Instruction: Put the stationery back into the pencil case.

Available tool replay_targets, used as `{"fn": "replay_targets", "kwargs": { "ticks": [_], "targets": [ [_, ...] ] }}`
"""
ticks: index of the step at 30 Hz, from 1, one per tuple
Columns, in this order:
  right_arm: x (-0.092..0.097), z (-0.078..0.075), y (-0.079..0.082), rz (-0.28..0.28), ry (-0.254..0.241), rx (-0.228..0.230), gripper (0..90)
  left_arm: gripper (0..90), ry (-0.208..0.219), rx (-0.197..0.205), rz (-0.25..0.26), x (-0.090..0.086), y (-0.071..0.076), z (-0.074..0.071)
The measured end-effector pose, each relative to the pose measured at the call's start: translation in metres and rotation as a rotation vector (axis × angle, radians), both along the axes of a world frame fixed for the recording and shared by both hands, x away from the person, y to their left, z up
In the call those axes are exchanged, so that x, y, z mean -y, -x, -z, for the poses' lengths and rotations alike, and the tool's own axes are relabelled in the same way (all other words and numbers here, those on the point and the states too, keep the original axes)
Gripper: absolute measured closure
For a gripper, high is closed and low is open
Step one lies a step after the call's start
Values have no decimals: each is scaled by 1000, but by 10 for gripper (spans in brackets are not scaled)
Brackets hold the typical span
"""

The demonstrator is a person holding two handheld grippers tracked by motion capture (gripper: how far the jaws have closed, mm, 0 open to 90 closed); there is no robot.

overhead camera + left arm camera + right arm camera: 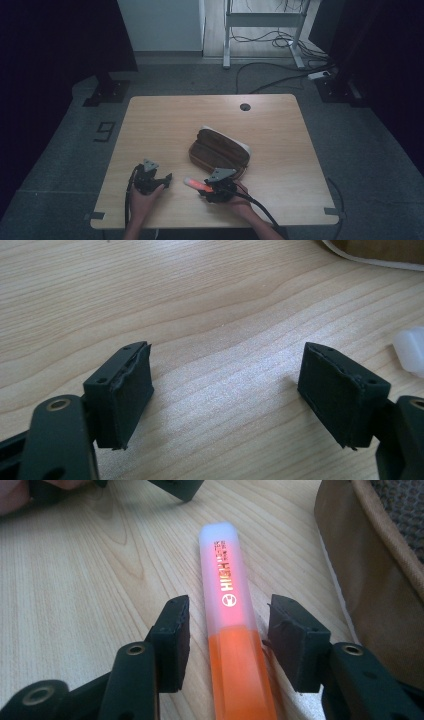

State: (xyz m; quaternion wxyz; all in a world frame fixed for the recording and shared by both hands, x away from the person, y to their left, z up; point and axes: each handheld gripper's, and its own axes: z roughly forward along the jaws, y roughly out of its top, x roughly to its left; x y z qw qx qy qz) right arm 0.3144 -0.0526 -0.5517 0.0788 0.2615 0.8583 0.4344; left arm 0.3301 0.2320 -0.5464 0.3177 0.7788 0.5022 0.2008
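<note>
From the high view, an orange highlighter (196,184) lay on the wooden counter (165,125) near its front edge, just beside a brown pouch (218,150). The right gripper (214,189) sat over the pen's rear end, while the left gripper (164,180) rested near its capped tip, not touching it.

In the left gripper view, the fingers (125,392) stood spread wide with bare counter between them; the highlighter's pale cap (411,349) peeked in at the right edge.

In the right gripper view, the fingers (172,639) were released, straddling the highlighter (232,625) where the translucent cap met the orange barrel, a small gap on either side. The pen looked light, rigid and smooth plastic, likely slippery under the pads, so a hold across the flat barrel just behind the cap seemed soundest; gripping the cap alone might pull it off.
</note>
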Motion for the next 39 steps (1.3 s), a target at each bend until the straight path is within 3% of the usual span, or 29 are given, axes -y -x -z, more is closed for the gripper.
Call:
{"fn": "replay_targets", "kwargs": {
  "ticks": [15, 28, 39],
  "targets": [
    [3, 0, 0, 7, 33, 10, 647, 215, 0, 0, 0, 0, 0, 0],
    [6, -2, -1, 14, 14, -2, 654, 215, 0, 0, 0, 0, 0, 0],
    [16, -12, -3, 19, -26, 14, 654, 215, 0, -1, 0, 0, 0, 0]
  ]
}}
